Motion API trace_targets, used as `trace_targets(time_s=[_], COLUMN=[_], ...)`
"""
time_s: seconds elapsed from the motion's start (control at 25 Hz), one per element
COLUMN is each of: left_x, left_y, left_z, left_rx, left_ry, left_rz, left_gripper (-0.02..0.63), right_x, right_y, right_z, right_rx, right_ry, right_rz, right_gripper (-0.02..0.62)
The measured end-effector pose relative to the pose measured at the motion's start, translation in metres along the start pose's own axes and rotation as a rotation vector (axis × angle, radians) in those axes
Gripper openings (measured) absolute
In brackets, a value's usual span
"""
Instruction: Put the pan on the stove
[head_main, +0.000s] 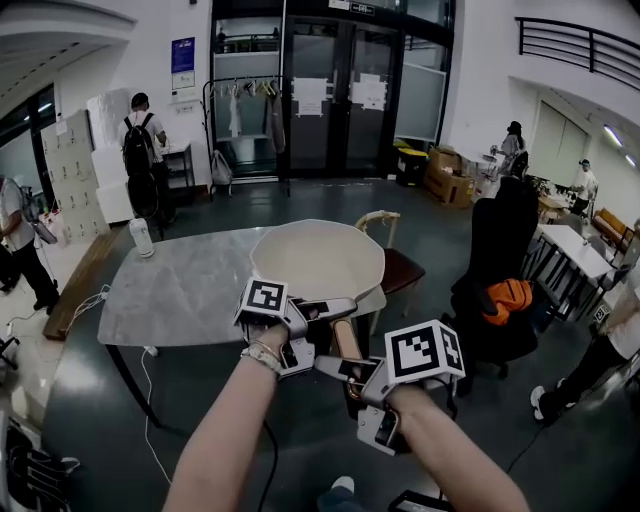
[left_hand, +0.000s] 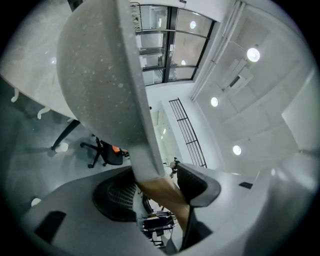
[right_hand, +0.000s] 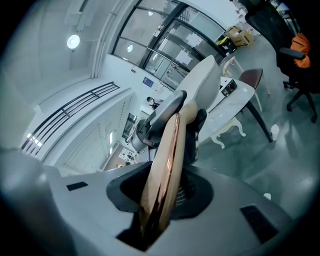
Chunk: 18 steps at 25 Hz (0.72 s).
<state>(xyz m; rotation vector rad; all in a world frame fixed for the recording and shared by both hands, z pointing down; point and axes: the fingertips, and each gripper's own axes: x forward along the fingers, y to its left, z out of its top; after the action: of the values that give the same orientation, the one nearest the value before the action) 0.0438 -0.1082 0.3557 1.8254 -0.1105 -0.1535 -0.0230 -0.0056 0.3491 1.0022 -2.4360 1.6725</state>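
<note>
A cream speckled pan with a wooden handle is held up in front of me, over the near right end of the table. My left gripper is shut on the handle close to the pan's body. My right gripper is shut on the handle's free end. In the left gripper view the pan rises edge-on and the brown handle passes between the jaws. In the right gripper view the handle fills the gap between the jaws, with the pan beyond. No stove is in view.
A grey marble table carries a white bottle at its far left. A chair with a brown seat stands by the table's right end. A black office chair with an orange item is further right. Several people stand around the hall.
</note>
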Motion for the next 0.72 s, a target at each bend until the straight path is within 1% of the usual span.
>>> trace_targets(time_s=[0.08, 0.16, 0.32, 0.56, 0.72], left_x=[0.011, 0.021, 0.04, 0.061, 0.073], left_y=[-0.004, -0.002, 0.006, 0.016, 0.023], left_z=[0.022, 0.037, 0.06, 0.087, 0.098], left_rx=[0.006, 0.018, 0.026, 0.013, 0.017], left_ry=[-0.017, -0.032, -0.043, -0.066, -0.072], left_rz=[-0.002, 0.001, 0.013, 0.026, 0.043], left_gripper=[0.25, 0.249, 0.249, 0.25, 0.25], right_x=[0.0, 0.0, 0.0, -0.001, -0.003], right_y=[-0.002, -0.009, -0.023, -0.04, -0.051], right_z=[0.024, 0.04, 0.067, 0.099, 0.113], right_rx=[-0.029, -0.05, -0.05, -0.04, -0.035], right_ry=[0.014, 0.022, 0.026, 0.049, 0.053], right_rz=[0.009, 0.019, 0.031, 0.039, 0.053], right_gripper=[0.105, 0.107, 0.107, 0.106, 0.106])
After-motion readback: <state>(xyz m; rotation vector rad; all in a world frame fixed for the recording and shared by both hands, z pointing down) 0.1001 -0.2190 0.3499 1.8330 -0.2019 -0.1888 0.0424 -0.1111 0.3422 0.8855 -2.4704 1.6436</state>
